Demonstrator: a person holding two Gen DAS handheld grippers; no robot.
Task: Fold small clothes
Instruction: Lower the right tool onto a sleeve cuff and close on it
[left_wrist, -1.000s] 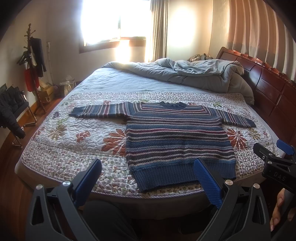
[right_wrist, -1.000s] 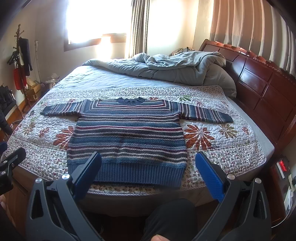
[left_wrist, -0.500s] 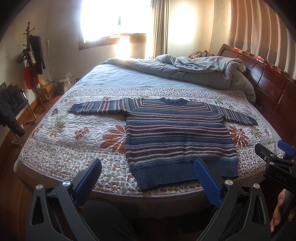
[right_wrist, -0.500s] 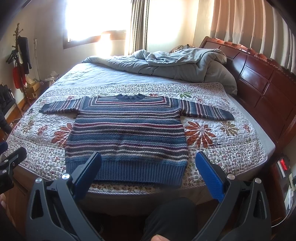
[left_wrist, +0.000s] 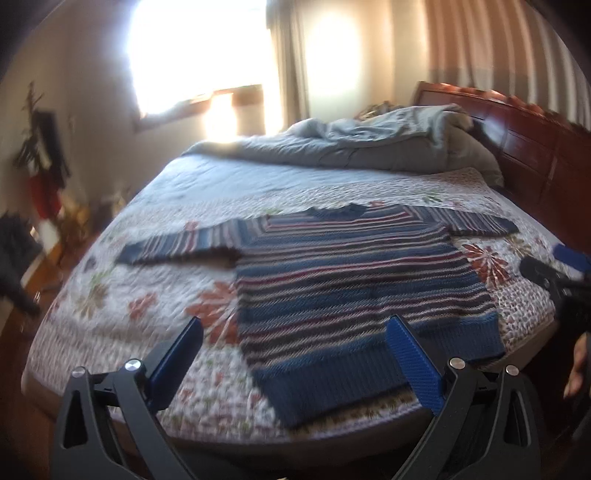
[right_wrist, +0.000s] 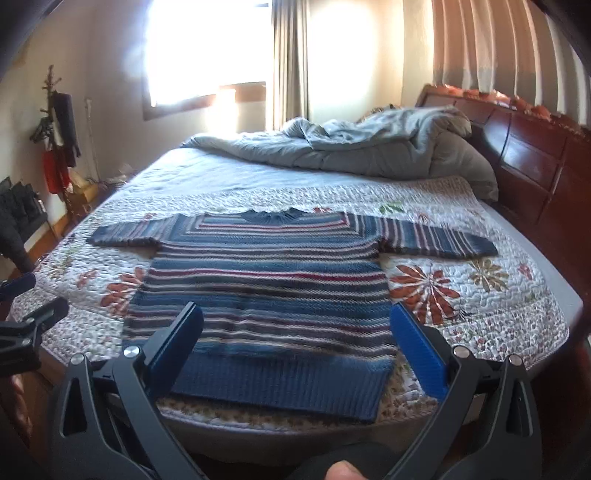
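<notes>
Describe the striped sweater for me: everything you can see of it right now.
The striped sweater looks like a chunky knit in blue, dark, white and red bands, with a plain blue ribbed hem and a dark blue round collar. It lies flat and unfolded on the floral quilt, hem toward the bed's near edge, collar toward the far side, both sleeves spread out sideways. Only the quilt touches it; the left gripper and right gripper hover open, short of the hem.

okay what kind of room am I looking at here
Most likely a home bedroom: a large bed with a wooden headboard, a rumpled grey duvet, and a striped sweater laid flat on the floral quilt.
</notes>
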